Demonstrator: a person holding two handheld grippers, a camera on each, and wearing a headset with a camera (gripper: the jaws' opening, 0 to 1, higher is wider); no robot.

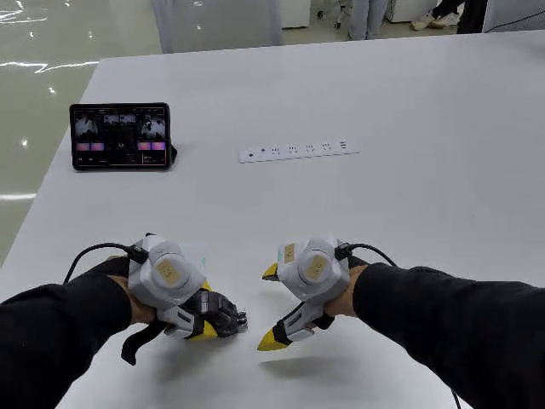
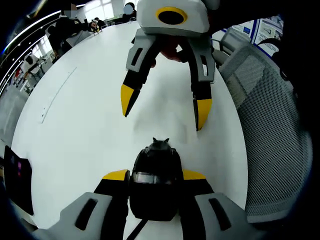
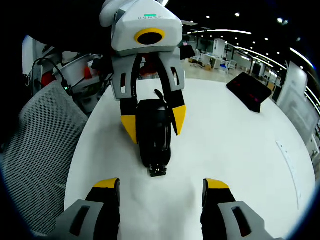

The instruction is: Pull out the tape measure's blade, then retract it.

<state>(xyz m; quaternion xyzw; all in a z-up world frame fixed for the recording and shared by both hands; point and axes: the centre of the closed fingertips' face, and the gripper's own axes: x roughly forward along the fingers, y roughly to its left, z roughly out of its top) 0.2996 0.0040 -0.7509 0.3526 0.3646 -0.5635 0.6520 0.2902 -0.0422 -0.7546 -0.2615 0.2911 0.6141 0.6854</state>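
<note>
Down at the near edge of the white table (image 1: 409, 94), the left gripper (image 1: 213, 319) was clamped on the black tape measure (image 1: 223, 312), with the case squeezed between its yellow tips. The blade's hook (image 3: 157, 171) sat snug at the case mouth, pointing at the right gripper (image 1: 271, 307). That one hung just beside it, jaws spread wide and holding nothing. Farther back, a white power strip (image 1: 294, 151) lay mid-table, and a tablet (image 1: 121, 136) stood propped near the left edge.
</note>
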